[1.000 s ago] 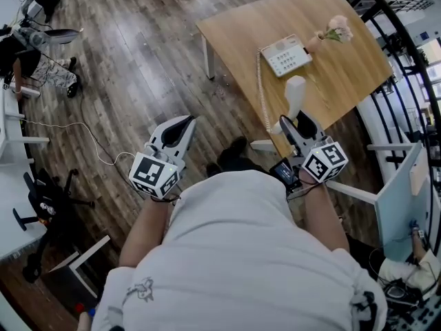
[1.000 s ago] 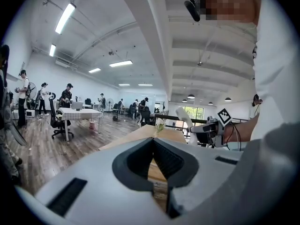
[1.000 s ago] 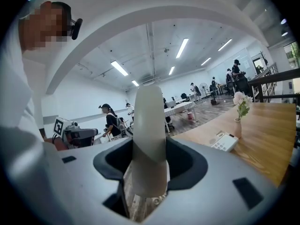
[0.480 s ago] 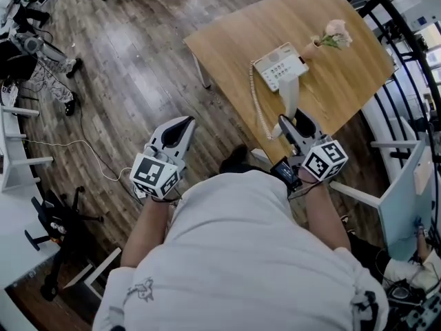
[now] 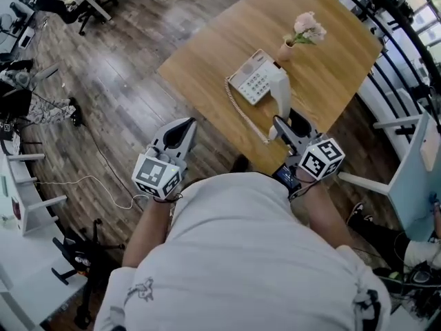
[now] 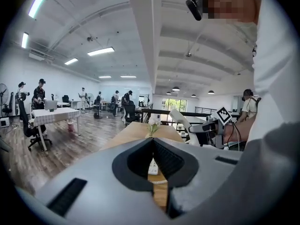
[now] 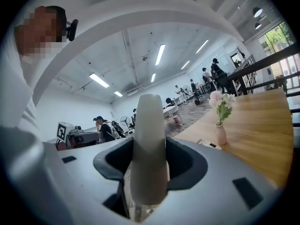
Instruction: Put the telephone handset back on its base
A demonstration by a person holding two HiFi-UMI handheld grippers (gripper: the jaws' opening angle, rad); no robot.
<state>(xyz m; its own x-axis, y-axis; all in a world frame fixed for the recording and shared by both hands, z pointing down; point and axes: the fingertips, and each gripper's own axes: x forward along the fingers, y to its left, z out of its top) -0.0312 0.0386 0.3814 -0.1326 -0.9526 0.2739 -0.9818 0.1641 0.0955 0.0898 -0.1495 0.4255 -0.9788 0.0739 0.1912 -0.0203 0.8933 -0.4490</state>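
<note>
The white telephone base (image 5: 253, 78) lies on the wooden table (image 5: 207, 54), its keypad facing up. My right gripper (image 5: 287, 121) is shut on the lower end of the white handset (image 5: 280, 94), which stands upright just right of the base. A coiled cord (image 5: 242, 112) runs from the base to the handset's lower end. In the right gripper view the handset (image 7: 149, 144) fills the space between the jaws. My left gripper (image 5: 183, 124) hangs over the floor left of the table, shut and empty. Through its jaw notch the base (image 6: 153, 166) shows.
A small vase (image 5: 286, 48) with pink flowers (image 5: 307, 26) stands just behind the base, also the vase (image 7: 219, 133) in the right gripper view. A dark railing (image 5: 386, 19) runs along the table's right side. Office chairs and desks stand at the far left.
The person has stepped closer to the table. The handset in my right gripper has come from beyond the near table edge to right beside the base. The left gripper stays shut.
</note>
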